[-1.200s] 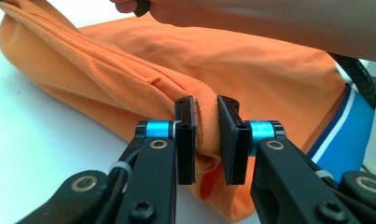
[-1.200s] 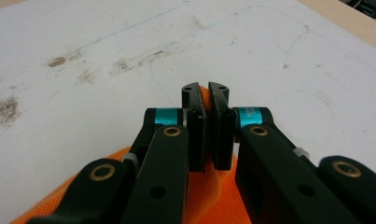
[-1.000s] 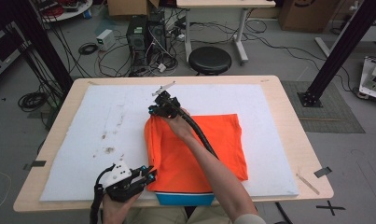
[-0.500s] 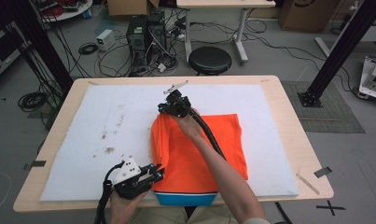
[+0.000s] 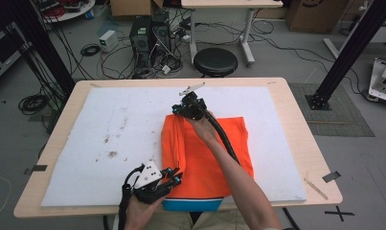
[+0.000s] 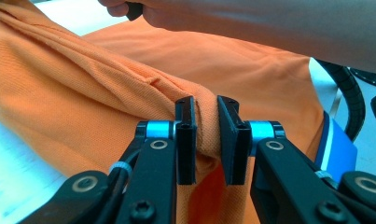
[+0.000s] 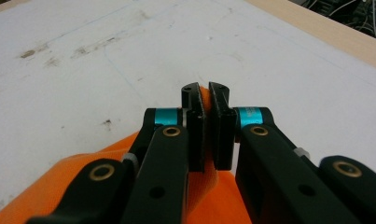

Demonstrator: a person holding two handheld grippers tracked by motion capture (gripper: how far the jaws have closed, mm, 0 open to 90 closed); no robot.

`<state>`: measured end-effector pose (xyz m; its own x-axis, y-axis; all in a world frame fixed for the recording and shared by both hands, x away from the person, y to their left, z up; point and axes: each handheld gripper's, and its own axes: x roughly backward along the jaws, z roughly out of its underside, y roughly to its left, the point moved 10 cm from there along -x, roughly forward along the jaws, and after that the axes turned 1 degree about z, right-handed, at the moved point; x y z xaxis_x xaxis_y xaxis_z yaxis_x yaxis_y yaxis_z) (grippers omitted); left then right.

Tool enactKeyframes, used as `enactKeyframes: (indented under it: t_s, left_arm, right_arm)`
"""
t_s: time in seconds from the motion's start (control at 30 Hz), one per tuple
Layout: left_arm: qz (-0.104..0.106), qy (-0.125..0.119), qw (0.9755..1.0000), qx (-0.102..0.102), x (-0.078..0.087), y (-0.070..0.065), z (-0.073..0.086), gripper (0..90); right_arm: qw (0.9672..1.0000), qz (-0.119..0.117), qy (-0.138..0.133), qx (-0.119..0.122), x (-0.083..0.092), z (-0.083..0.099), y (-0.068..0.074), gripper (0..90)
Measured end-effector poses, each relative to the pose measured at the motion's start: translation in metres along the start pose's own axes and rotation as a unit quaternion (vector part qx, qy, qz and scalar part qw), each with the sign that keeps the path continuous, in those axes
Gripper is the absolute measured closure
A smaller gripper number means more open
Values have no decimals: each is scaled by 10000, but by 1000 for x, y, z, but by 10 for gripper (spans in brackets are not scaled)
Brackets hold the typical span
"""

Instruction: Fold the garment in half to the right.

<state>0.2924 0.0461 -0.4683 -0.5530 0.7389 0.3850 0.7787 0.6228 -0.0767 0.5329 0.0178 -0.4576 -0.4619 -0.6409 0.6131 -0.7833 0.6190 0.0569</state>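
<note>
An orange shirt [image 5: 214, 148] with a blue hem band [image 5: 193, 205] lies folded on the white mat [image 5: 114, 124]. My left gripper [image 5: 174, 178] holds its near left edge, jaws shut on a bunched fold of the orange cloth [image 6: 129, 93]. At the far left corner of the shirt, my right gripper [image 5: 177, 109] pinches the orange fabric [image 7: 205, 100] between its jaws. The left edge of the shirt runs as a raised fold between the two grippers. The right forearm [image 5: 229, 163] lies across the shirt.
The white mat [image 7: 106, 60] is stained at its left part and covers the wooden table [image 5: 296, 120]. A black stool [image 5: 215, 61] and computer boxes with cables stand on the floor beyond the far edge. A tape mark lies at the table's right edge.
Both grippers have moved to the right with the shirt's left edge, folding that side over the rest of the shirt. The shirt looks narrower now.
</note>
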Motion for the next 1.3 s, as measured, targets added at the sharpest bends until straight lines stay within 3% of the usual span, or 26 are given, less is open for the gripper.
enactKeyframes:
  t_s: [0.4,0.63,1.3]
  left_arm:
    - [90,52,9999,-23,-17,-12,-9,780]
    - [156,173,9996,-145,-32,-21,-12,780]
    - [383,274,9988,-155,-63,-41,-22,780]
  right_arm:
    - [9998,164,-6,-86,14,12,-17,874]
    - [9996,253,28,-103,18,20,-26,874]
    - [9985,466,67,-278,41,43,-55,874]
